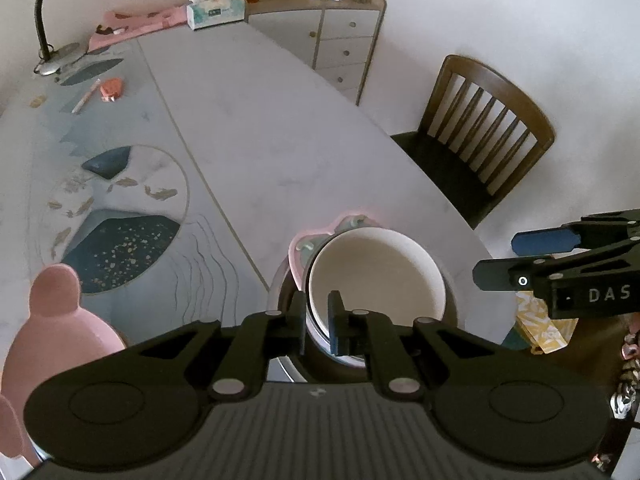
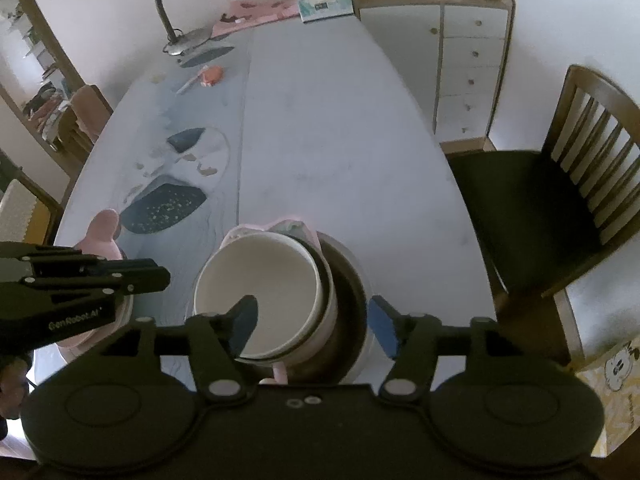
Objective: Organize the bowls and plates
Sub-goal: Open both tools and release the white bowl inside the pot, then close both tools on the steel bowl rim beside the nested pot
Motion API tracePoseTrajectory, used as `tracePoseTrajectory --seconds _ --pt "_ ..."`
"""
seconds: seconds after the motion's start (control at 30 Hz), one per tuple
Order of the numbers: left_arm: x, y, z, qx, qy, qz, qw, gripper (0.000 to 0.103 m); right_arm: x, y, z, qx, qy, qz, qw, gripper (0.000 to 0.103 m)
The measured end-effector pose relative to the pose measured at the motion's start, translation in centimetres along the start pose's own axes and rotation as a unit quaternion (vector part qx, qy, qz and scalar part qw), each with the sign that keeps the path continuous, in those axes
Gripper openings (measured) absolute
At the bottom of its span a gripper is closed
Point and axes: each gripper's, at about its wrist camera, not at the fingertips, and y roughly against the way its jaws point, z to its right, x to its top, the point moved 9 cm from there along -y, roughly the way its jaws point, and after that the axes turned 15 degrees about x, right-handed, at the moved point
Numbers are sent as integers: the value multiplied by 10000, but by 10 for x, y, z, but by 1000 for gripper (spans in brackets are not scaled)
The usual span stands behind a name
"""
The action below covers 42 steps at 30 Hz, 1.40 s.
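While both tongs hang over the near end of the table (image 1: 280, 120), neither has hold of anything: the left gripper (image 1: 316, 306) is clenched w/ nothing between its jaws, and though its own cam lines the tips up w/ the bowl rim, the right wrist view shows it off to the side, apart from the stack. The right gripper (image 2: 313, 308) stands released, jaws wide; one finger (image 2: 244, 320) shows over the bowl's inside, the other past the stack's outer edge, pads not pressing on either. Below them the white bowl (image 1: 376, 268) sits upright, nested in a second pale bowl, both inside a dark bowl (image 2: 348, 292), w/ a pink plate (image 1: 320, 236) poking out on the far side; can't tell exactly what it rests on. Stack is close to the table's near edge. A pink eared dish (image 1: 52, 320) lies just beside, to the left; a chair (image 1: 480, 140) stands at the right. Handling, prob.: glazed ceramic, so stiff, slick, chip-prone, and heavy as a stack. Best hold is a rim pinch, one pad inside, one outside, on the top bowl only. Lift straight up, as nested pieces may stick or clink. Avoid squeezing the whole stack; pads could slide off the curved walls.
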Motion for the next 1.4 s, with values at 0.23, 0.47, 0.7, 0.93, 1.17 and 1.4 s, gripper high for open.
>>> tracePoseTrajectory --seconds 0.23,0.47,0.7,0.93,1.17,1.4 --pt "-7 -1 1 105 318 11 9994 15 -1 4 6 19 215 -33 9998 71" --pt "-16 4 4 357 838 175 9957 64 -4 12 22 126 360 -156 9992 74" --pt "-32 -2 0 588 1420 59 9881 71 -4 14 35 198 706 -110 9972 85" --pt "-54 -22 -11 1042 1643 -159 9808 71 -6 -7 55 391 864 -262 9951 85" --pt "-69 -45 -10 1093 1723 -383 9782 71 -13 -43 70 469 833 -707 9929 73" --pt "-78 -63 -10 903 2035 -652 9727 56 -18 -70 70 542 806 -1077 9894 56"
